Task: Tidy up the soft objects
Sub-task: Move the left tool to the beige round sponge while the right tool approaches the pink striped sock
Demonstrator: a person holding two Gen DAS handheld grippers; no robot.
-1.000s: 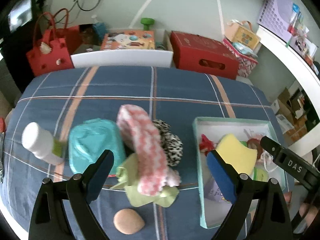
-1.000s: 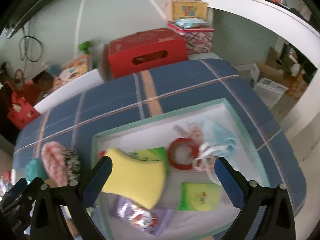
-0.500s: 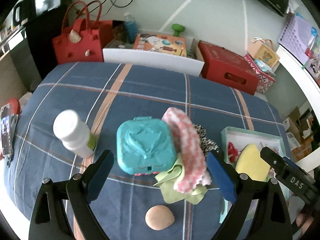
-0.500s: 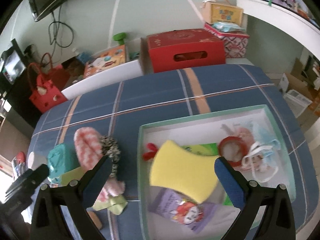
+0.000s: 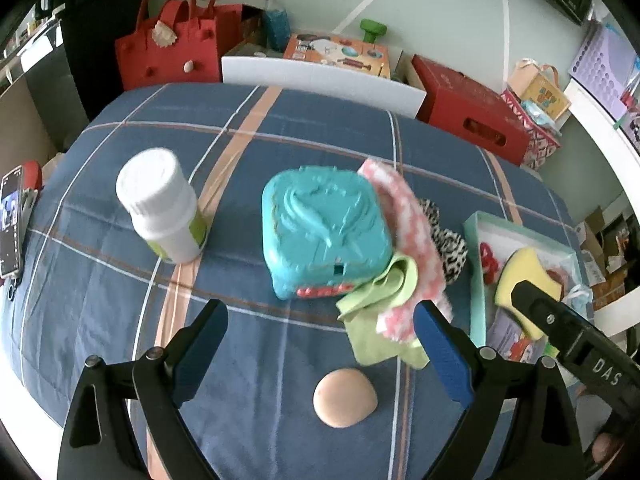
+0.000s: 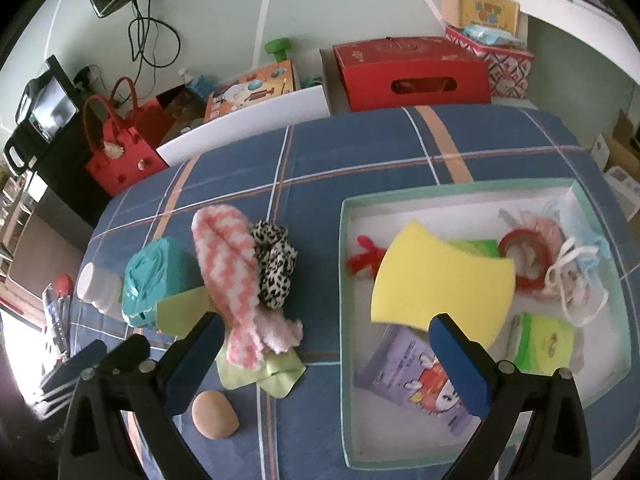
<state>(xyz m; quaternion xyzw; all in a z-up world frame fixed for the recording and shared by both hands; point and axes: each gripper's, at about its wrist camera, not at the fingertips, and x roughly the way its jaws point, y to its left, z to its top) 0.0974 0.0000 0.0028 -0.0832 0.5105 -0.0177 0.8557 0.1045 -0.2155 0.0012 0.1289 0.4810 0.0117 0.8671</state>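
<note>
A pink-and-white fuzzy sock (image 6: 236, 280) lies over a light green cloth (image 6: 260, 372) beside a leopard-print scrunchie (image 6: 274, 264) on the blue plaid table; they also show in the left wrist view, sock (image 5: 408, 240), cloth (image 5: 380, 320), scrunchie (image 5: 448, 240). A yellow sponge (image 6: 440, 284) lies in the mint-rimmed box (image 6: 344, 320) with a face mask (image 6: 576, 264) and packets. My left gripper (image 5: 320, 348) is open and empty above the table, near a tan egg-shaped puff (image 5: 345, 397). My right gripper (image 6: 320, 356) is open and empty above the box's left edge.
A teal plastic case (image 5: 320, 232) sits against the sock. A white bottle (image 5: 160, 208) stands to the left, and a phone (image 5: 12, 232) lies at the table's left edge. Red bag (image 5: 172, 48), red box (image 5: 472, 108) and a game box (image 5: 340, 52) stand beyond the table.
Both grippers have pulled back and swung left. The yellow sponge, between the right jaws a second ago, now lies in the box. The teal case and bottle now fill the left view.
</note>
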